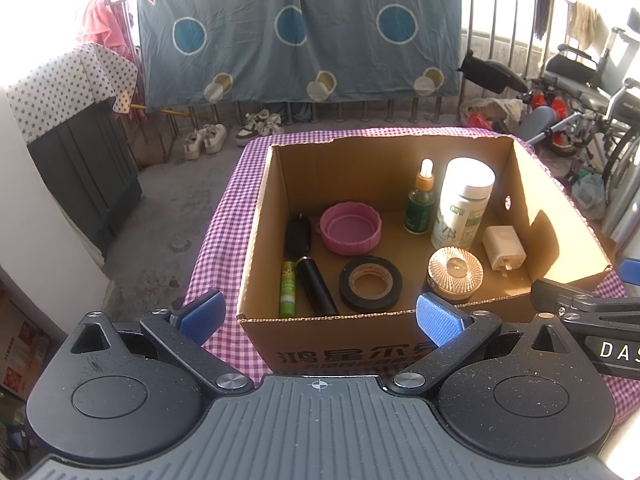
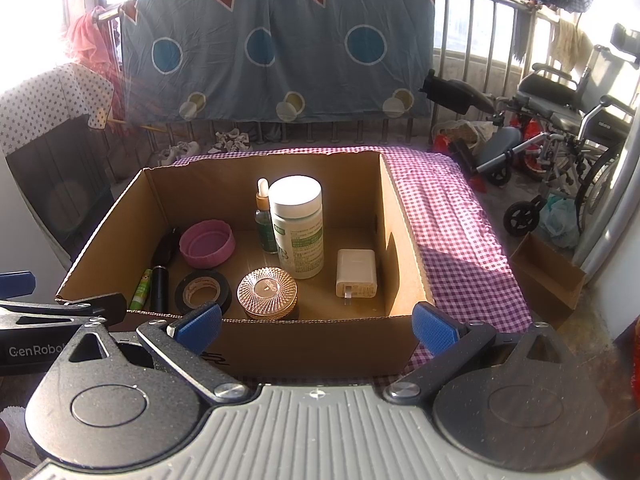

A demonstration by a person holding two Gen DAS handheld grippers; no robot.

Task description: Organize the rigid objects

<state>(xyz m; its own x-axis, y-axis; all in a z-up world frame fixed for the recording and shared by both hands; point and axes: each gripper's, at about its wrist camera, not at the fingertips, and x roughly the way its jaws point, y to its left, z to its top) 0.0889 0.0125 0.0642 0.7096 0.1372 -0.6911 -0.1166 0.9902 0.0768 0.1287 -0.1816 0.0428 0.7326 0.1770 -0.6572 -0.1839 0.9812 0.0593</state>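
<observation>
Right wrist view: with both tongs (image 2: 316, 330) spread empty short of the cardboard box (image 2: 320, 344), lower yours squarely over the glass jar (image 2: 267, 292), clear of the tape roll (image 2: 203, 290).

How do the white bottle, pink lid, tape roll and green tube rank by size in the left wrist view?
1. White bottle
2. Pink lid and black tape roll: look alike, and the tape sits nearer, so unranked.
3. Green tube
</observation>
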